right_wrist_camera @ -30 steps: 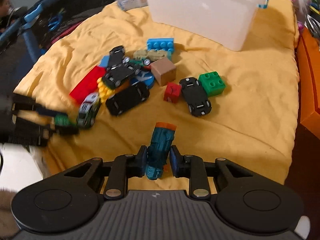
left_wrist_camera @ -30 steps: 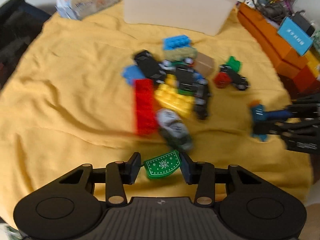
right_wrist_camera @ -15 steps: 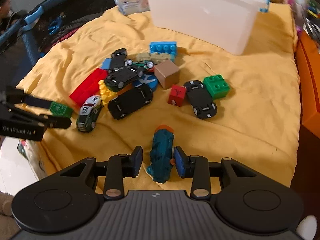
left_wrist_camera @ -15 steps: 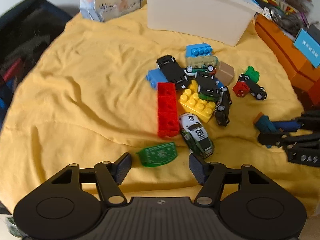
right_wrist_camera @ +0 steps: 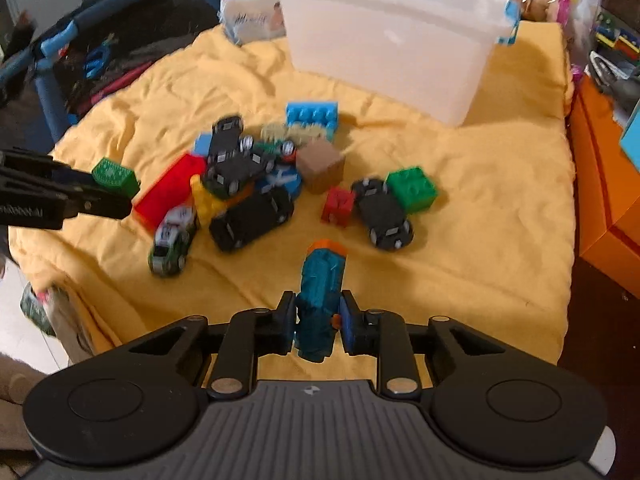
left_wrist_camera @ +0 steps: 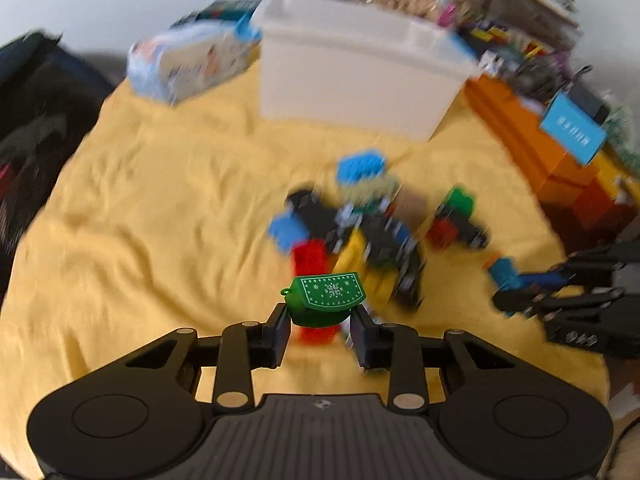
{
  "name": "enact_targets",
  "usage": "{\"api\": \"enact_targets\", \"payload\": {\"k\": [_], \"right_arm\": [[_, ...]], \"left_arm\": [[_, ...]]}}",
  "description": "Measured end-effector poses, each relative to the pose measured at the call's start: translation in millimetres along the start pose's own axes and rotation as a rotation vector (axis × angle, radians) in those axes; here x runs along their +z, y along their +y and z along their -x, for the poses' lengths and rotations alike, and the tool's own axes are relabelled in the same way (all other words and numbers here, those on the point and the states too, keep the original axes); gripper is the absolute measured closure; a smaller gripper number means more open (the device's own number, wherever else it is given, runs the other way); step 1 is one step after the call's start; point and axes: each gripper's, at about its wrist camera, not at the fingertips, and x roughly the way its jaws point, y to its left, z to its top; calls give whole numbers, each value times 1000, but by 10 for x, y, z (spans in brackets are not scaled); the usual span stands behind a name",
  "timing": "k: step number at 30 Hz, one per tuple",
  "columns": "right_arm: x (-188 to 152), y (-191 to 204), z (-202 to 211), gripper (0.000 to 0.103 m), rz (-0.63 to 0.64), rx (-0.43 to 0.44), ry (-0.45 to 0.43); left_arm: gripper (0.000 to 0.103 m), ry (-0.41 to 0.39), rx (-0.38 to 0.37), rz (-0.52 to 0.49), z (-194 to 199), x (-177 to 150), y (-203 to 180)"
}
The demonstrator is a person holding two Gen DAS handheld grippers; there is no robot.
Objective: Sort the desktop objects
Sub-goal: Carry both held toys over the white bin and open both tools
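My left gripper (left_wrist_camera: 320,322) is shut on a green snowflake-patterned piece (left_wrist_camera: 328,298) and holds it above the yellow cloth; it also shows in the right wrist view (right_wrist_camera: 114,174). My right gripper (right_wrist_camera: 318,320) is shut on a teal toy with an orange end (right_wrist_camera: 322,292), also seen in the left wrist view (left_wrist_camera: 506,274). A pile of toy cars and bricks lies ahead: a red brick (right_wrist_camera: 170,190), a black car (right_wrist_camera: 252,218), a brown cube (right_wrist_camera: 320,164), a green brick (right_wrist_camera: 412,188), a blue brick (right_wrist_camera: 312,118). A white plastic bin (right_wrist_camera: 384,48) stands behind the pile.
A pack of wipes (right_wrist_camera: 254,18) lies left of the bin. Orange boxes (left_wrist_camera: 560,164) line the right edge of the cloth. A dark bag (right_wrist_camera: 104,48) sits beyond the left edge. A green-white car (right_wrist_camera: 174,240) lies near the front of the pile.
Both grippers were open around their toys half a second ago and have now shut on them. The left gripper has lifted the green piece and moved forward.
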Motion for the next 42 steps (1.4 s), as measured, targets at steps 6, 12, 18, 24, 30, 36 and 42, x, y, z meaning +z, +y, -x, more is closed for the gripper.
{"api": "enact_targets", "payload": {"k": [6,12,18,24,30,36,42], "right_arm": [[342,-132,49,78,-60,-25,-63],[1105,-351,284,78,-53,-113,-244],[1847,-513,244,78,-39,-191,-350],[2213,-683,-145,78,-111,-209,-310],[2223,-789,-537,77,-146,-216,-212],[2176,-781,-564,72,-150,-230,-196],[2225,-690,-340,60,-122,-240,-257]], "left_arm": [[67,-104,-53,-90,48,624,-80],[67,-252,-66,-182,63,1487,-144],[67,-339,-63,-220,-93,2208,-135],[67,-297,-45,-209,-597,2536,-16],[66,-196,-47,-181,-1092,2549,113],[56,-176,-31,-170,-1147,2490,141],[43,-257,-14,-184,-769,2491,68]]}}
